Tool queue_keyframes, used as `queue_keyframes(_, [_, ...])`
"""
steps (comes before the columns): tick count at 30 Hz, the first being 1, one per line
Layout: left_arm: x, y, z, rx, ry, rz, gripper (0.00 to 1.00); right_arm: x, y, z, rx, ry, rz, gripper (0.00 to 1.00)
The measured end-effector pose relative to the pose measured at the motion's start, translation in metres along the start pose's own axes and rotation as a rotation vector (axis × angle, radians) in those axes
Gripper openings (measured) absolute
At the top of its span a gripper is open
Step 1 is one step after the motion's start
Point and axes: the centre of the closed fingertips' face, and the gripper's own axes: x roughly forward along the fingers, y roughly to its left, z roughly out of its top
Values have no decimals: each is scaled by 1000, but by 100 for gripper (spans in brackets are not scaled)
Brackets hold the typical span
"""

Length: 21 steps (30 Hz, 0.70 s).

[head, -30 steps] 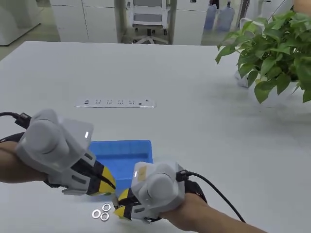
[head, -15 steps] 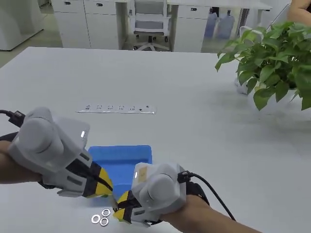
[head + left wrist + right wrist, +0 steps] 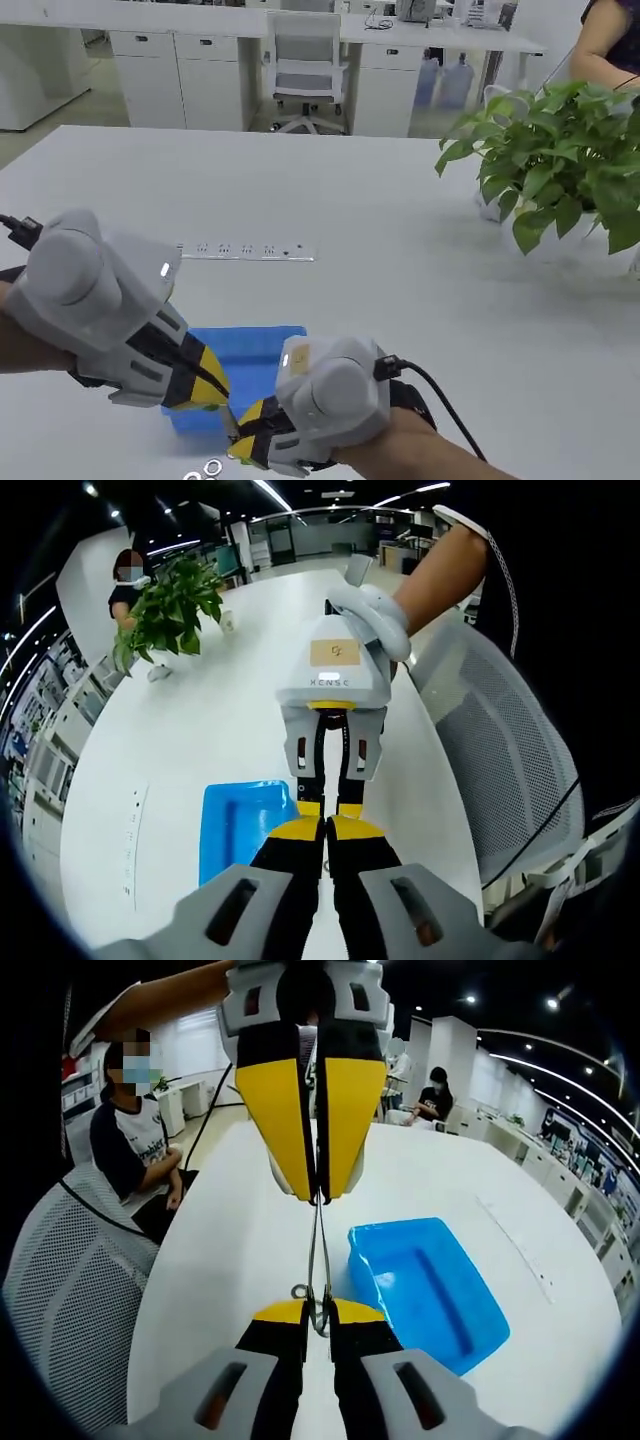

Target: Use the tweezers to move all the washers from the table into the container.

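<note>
Blue rectangular plastic container (image 3: 262,342) sits on white table (image 3: 400,250). Just in front of it, left gripper (image 3: 215,385) and right gripper (image 3: 240,445) meet tip to tip, each with jaws pinched narrow on one end of thin metal tweezers (image 3: 318,1250). Small silver ring washers (image 3: 207,469) lie on table just beside tweezers, outside container.

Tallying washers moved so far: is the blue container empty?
Empty: in the right gripper view the blue rectangular plastic container shows a bare floor, nothing lying in it.
</note>
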Motion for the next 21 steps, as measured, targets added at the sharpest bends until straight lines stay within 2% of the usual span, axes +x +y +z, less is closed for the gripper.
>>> queue_keyframes(5, [-5,8,6,14,1,13,5,-5,-10,6,-7,-7,-13,10])
queue_keyframes(11, [-12,25,11,32,3,27,5,-9,-28,15,-31,-13,-29,10])
queue_keyframes(16, [-15,39,13,46,11,33,5,-10,-43,19,-29,-25,-44,10])
queue_keyframes(21, [-11,49,10,51,15,33,5,-6,-54,16,-16,-38,-51,10])
